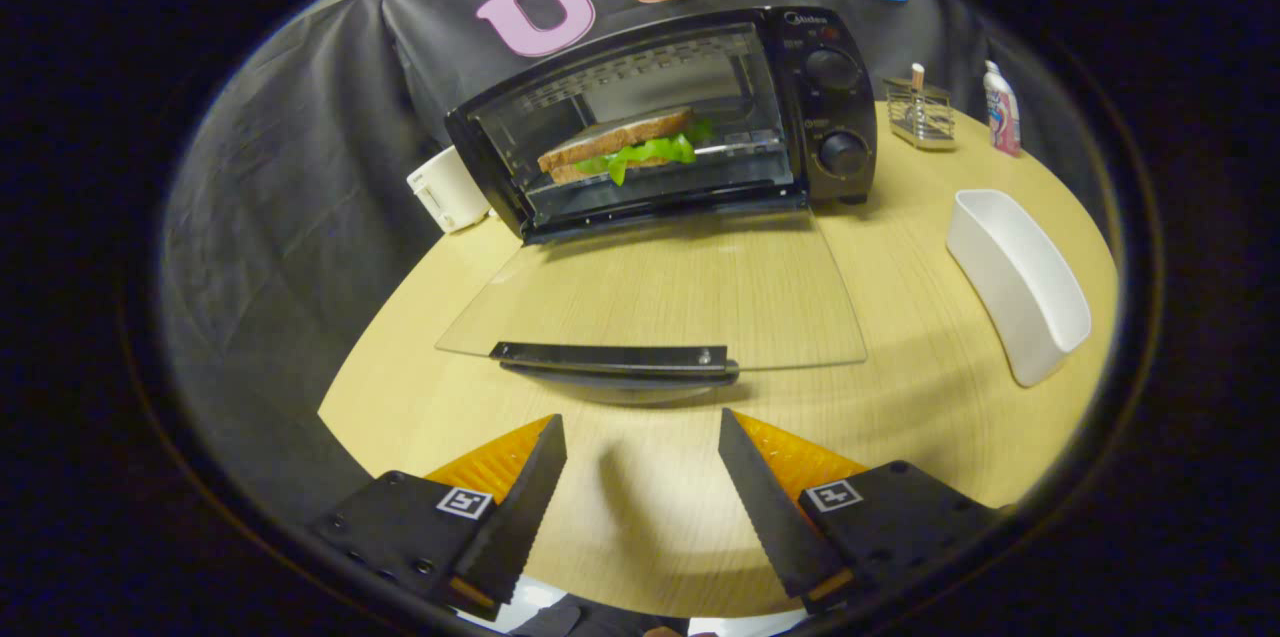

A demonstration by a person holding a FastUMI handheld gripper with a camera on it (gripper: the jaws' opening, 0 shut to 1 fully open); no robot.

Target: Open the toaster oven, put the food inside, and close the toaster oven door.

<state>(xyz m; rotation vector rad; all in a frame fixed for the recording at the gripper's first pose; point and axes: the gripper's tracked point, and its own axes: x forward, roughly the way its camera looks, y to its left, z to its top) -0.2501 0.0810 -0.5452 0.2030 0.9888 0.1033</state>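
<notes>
The claw [642, 437] is held wide open and grips nothing; bare table [900, 297] shows between its fingers. The oven [690, 117] stands at the far side of the table, straight ahead of the claw, with its door [650, 302] swung fully down and lying flat towards the claw. The sandwich [625, 149] is already seen inside on the rack, so the loading step is judged done and only the closing is left.

The coming move turns on the door's handle [612, 359]. It lies just ahead of the fingertips, between the claw and the oven mouth, slightly to the left of the claw's midline. Its long axis runs crosswise to the fingers, parallel to the oven front, so the bar is met broadside rather than end-on. Whether the handle touches the table or hangs just above it cannot be told, though a shadow is cast beneath it.

To shut the door, the handle's edge would probably have to be caught from below or from its near side and lifted away from the claw in an arc about the hinge at the oven's lower front. A white tray [1020, 282] stands well apart to the right and is not in the way.
</notes>
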